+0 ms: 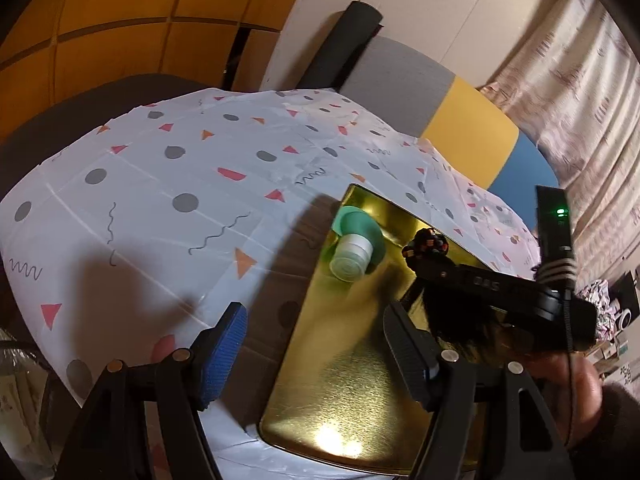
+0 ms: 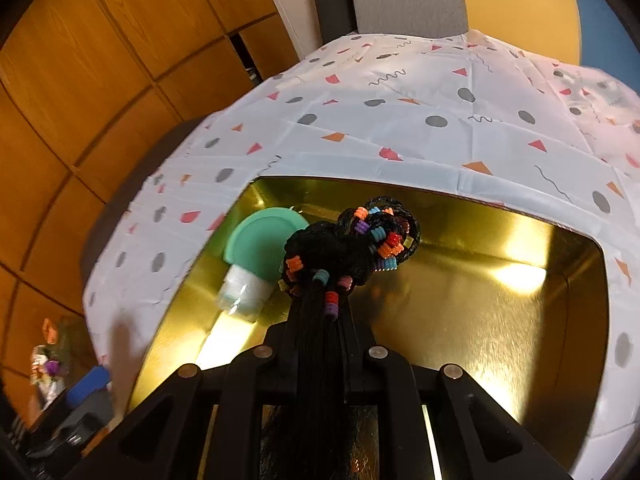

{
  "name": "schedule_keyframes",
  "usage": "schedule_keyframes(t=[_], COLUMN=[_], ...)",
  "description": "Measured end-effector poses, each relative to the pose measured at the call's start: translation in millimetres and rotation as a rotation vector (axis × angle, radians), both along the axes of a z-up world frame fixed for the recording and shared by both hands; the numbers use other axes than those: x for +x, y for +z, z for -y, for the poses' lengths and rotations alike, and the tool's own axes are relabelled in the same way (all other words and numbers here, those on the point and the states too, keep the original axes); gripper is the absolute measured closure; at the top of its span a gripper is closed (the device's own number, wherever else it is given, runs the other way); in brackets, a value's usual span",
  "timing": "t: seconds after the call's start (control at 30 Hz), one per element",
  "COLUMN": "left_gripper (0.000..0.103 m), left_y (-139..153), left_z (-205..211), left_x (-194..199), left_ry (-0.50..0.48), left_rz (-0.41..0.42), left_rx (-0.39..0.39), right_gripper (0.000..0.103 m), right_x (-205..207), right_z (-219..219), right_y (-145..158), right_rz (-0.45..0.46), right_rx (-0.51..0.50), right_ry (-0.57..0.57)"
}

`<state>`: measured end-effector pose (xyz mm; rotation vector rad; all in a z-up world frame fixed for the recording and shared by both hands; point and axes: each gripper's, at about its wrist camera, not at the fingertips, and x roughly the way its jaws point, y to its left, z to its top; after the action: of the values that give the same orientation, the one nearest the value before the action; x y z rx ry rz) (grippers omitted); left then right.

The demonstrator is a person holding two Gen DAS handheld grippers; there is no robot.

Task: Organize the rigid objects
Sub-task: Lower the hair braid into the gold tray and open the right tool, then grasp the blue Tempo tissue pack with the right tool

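The right claw [image 2: 316, 300] gripped a black beaded hair bundle [image 2: 352, 248] above the gold tray [image 2: 500, 320]; the left claw [image 1: 316, 356] stood wide, the green-capped bottle [image 1: 354, 246] lying ahead.

Both wrist cameras look steeply down along their jaws, close over the tabletop [image 1: 160, 168]. The left sits beside the gold tray [image 1: 352, 380], the right above it. Both views share the tray and the green-capped bottle [image 1: 354, 252].

Ahead of the grippers, a table draped in a white cloth [image 1: 168, 184] printed with grey dots, red and orange triangles and squiggles. Beyond its far edge stands a chair [image 1: 460, 112] with grey, yellow and blue panels. Orange wood-panelled wall [image 2: 80, 92] to the left, pale patterned curtain [image 1: 592, 112] to the right.
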<state>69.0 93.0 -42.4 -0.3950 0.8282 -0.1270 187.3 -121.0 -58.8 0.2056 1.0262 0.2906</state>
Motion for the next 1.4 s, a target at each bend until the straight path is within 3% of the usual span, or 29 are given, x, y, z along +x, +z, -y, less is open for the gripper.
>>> schedule_keyframes(t=[0.07,0.1,0.17,0.27,0.4,0.8,1.07,1.4], left_gripper=[0.031,0.031,0.031,0.031,0.031,0.031,0.031,0.031], left_y=[0,-1,-1,-2,-1,12,14,18], left_z=[0,0,2,6,15,57,99,149], left_x=[0,0,-1,-2,-4,-23,-44,-64], left_ry=[0.001,0.0,-0.004,-0.02,-0.049,-0.176,-0.32,-0.459], left_rz=[-0.001,-0.002,-0.004,-0.001,-0.001,0.036,0.041,0.033], left_rx=[-0.003,-0.005,-0.009,-0.02,-0.028,0.002,0.032,0.052], right_gripper=[0.075,0.063,0.051,0.041,0.039,0.031,0.031,0.031], right_x=[5,7,4,-6,-26,-98,-152,-230], right_z=[-2,-1,2,7,19,74,124,201], right_y=[-6,-7,-5,5,23,64,42,0], right_rz=[-0.012,-0.015,-0.002,0.032,0.073,0.219,0.177,0.093], right_rx=[-0.005,-0.01,-0.009,0.007,0.028,-0.09,-0.145,-0.132], right_ry=[-0.011,-0.016,-0.023,-0.023,-0.023,-0.106,-0.193,-0.359])
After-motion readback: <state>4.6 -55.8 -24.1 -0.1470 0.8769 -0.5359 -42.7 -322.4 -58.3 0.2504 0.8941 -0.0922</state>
